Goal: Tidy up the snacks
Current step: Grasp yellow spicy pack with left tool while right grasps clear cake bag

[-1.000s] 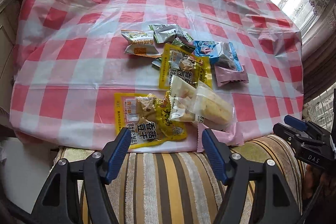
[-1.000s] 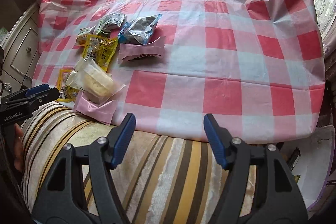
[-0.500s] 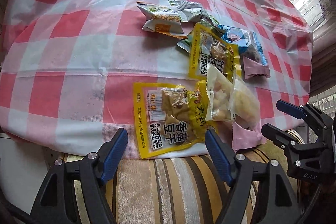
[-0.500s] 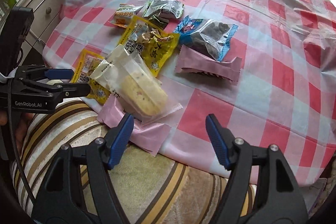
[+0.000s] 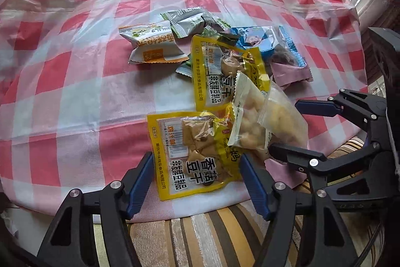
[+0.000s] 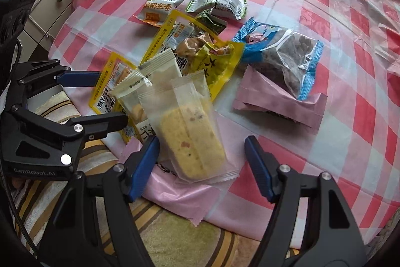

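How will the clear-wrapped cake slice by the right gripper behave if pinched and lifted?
The cake slice looks soft and crumbly, so a hard pinch would probably dent it. Its clear wrapper seems smooth and loose, so it may slip or crinkle between the fingers. It lies on top of a pink packet and another clear packet, so lifting it could drag those. The right gripper is open around it.
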